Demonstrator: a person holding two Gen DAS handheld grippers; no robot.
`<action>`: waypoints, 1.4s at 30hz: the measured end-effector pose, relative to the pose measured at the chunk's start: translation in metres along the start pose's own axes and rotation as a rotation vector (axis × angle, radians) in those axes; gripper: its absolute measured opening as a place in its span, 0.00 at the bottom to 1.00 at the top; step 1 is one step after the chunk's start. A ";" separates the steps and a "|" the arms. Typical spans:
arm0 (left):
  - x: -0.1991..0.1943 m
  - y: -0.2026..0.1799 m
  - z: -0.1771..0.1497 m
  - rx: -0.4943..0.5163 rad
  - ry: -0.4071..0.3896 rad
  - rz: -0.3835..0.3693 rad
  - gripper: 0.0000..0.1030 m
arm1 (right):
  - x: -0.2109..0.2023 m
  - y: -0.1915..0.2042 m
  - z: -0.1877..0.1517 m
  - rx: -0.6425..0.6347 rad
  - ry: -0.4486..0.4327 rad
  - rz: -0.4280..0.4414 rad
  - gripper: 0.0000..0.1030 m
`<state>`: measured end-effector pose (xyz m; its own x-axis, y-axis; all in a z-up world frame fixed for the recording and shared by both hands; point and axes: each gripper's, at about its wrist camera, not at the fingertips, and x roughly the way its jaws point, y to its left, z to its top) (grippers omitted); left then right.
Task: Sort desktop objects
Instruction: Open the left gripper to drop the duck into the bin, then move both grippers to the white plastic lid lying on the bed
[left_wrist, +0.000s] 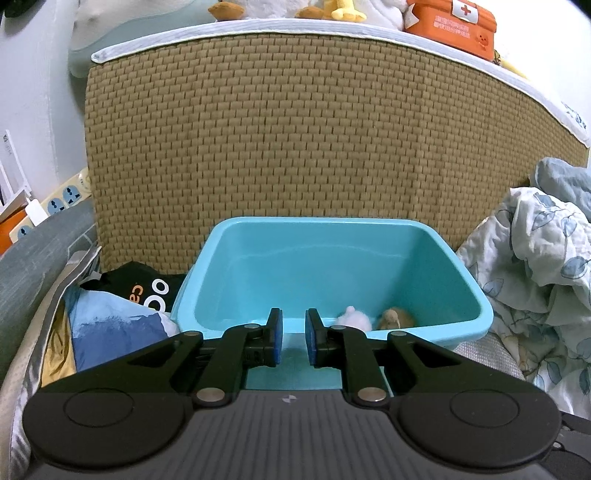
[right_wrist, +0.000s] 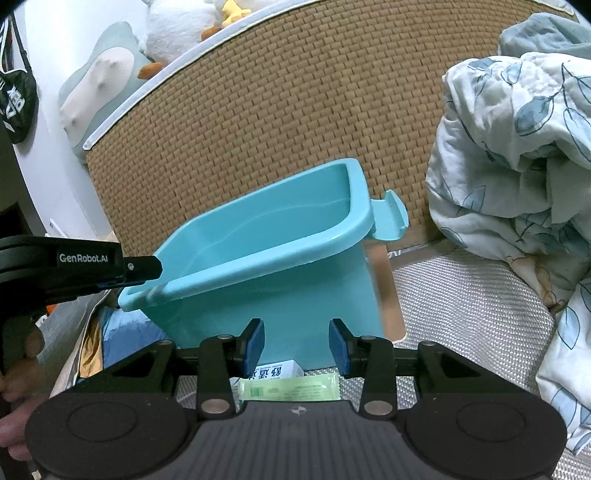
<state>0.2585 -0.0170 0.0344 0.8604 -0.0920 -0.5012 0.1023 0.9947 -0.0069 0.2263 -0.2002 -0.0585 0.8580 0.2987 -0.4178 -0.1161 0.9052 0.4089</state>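
Observation:
A turquoise plastic bin (left_wrist: 469, 291) stands on the bed against a woven headboard; it also shows in the right wrist view (right_wrist: 295, 280). Inside it lie a pale pink fluffy ball (left_wrist: 352, 318) and a small tan object (left_wrist: 395, 318). My left gripper (left_wrist: 293, 338) hovers over the bin's near rim, jaws a small gap apart and empty; it shows from the side in the right wrist view (right_wrist: 144, 271). My right gripper (right_wrist: 297, 345) is open and empty in front of the bin. Below it lie a white box with blue print (right_wrist: 280, 369) and a green packet (right_wrist: 291, 387).
A woven headboard (left_wrist: 295, 140) rises behind the bin. A crumpled leaf-print quilt (right_wrist: 517, 147) lies to the right. A black bag (left_wrist: 147, 288) and blue cloth (left_wrist: 110, 328) lie left of the bin. Plush toys and an orange first-aid box (left_wrist: 454, 27) sit on top.

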 end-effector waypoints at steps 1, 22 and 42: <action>-0.001 0.000 0.000 -0.001 -0.001 0.000 0.16 | 0.000 0.000 0.000 -0.001 0.000 0.000 0.41; -0.079 0.062 -0.055 -0.058 0.011 0.009 0.16 | -0.021 -0.008 -0.002 -0.027 0.003 0.011 0.41; -0.110 0.108 -0.154 -0.171 0.192 -0.052 0.18 | -0.082 -0.031 -0.064 0.098 0.179 0.080 0.41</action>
<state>0.0975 0.1078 -0.0445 0.7442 -0.1486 -0.6512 0.0438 0.9837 -0.1744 0.1274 -0.2335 -0.0886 0.7444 0.4256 -0.5145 -0.1241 0.8453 0.5197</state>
